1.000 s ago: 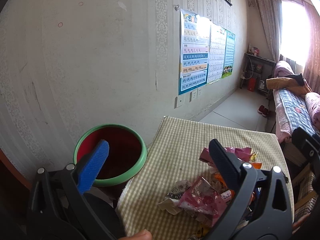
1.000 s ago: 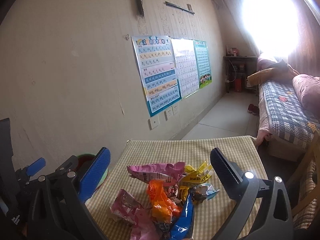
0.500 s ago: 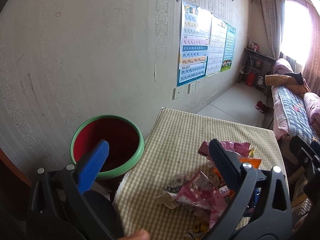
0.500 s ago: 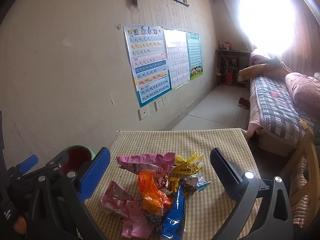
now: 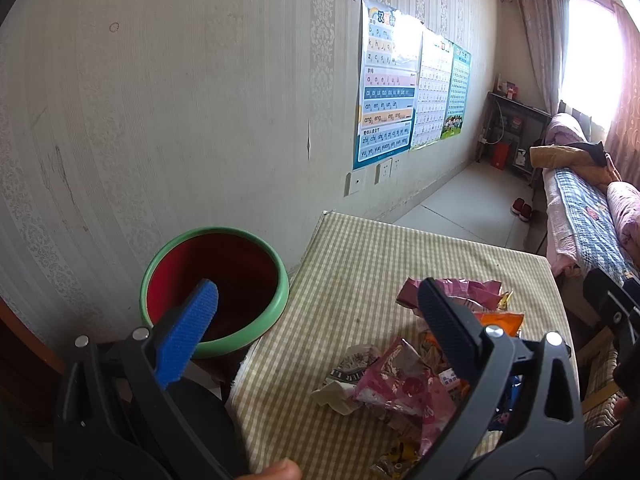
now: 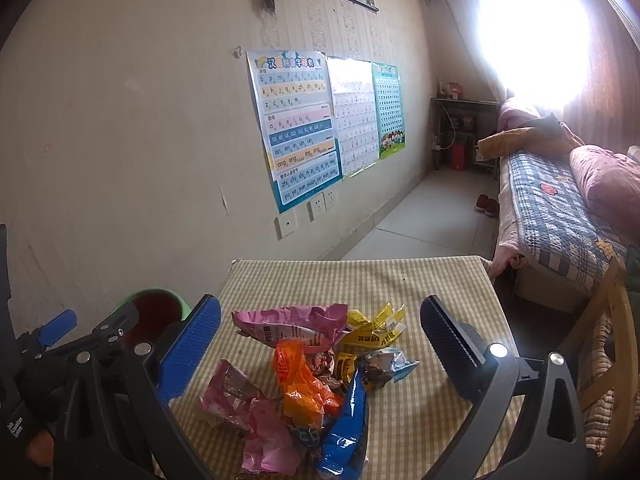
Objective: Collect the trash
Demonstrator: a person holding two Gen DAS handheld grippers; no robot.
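Observation:
A heap of crumpled snack wrappers [image 6: 316, 376] lies on a small table with a checked cloth [image 6: 360, 280]: pink, orange, yellow and blue ones. The heap also shows in the left wrist view [image 5: 404, 384]. A red bin with a green rim [image 5: 214, 292] stands left of the table by the wall; it also shows in the right wrist view [image 6: 154, 312]. My left gripper [image 5: 316, 312] is open and empty, above the table's left edge between bin and heap. My right gripper [image 6: 320, 336] is open and empty, hovering over the heap.
A wall with posters [image 6: 296, 128] runs along the left. A bed with a checked cover [image 6: 560, 216] stands right of the table. A wooden chair [image 6: 612, 360] is at the table's right side. A dark shelf [image 5: 512, 136] stands at the far end.
Both grippers have tilted down and come closer to the table, so heap and bin sit higher and larger in view. Both stay open.

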